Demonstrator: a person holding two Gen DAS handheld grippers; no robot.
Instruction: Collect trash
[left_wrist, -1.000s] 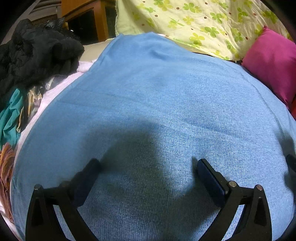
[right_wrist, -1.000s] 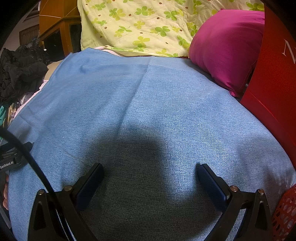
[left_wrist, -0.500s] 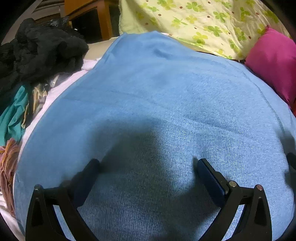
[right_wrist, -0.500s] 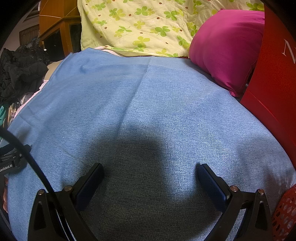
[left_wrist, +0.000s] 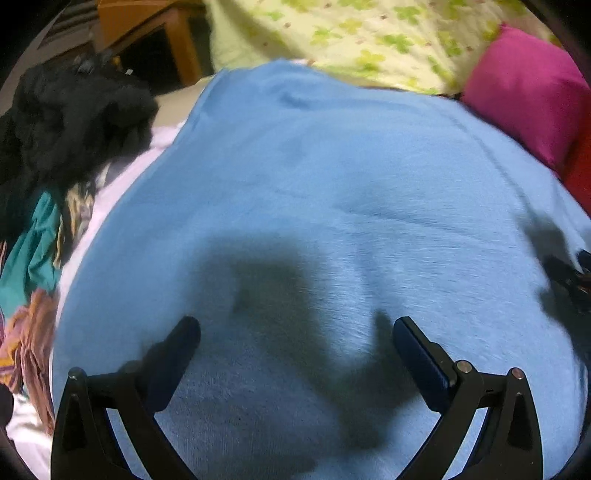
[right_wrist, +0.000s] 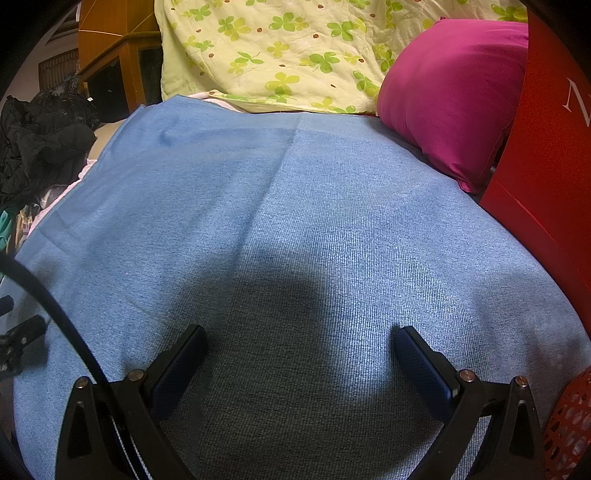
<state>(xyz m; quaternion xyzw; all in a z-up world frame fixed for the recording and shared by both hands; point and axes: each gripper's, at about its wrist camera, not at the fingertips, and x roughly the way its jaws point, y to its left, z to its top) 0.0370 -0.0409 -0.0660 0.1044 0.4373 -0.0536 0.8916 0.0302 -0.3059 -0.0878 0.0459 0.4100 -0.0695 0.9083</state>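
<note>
Right wrist view: right claw (right_wrist: 301, 363) wide and empty over the blue cloth (right_wrist: 295, 206), red basket (right_wrist: 569, 424) just right of it. Left claw (left_wrist: 295, 354) also wide, empty, above same cloth. No trash visible anywhere, so direction and nearer hand impossible to judge.

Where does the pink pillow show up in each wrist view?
Left wrist: pink pillow at the upper right edge, beyond the blue cloth.
Right wrist: pink pillow at upper right, against the red box.
Shared landmark: the clover-print quilt along the top in both.
</note>
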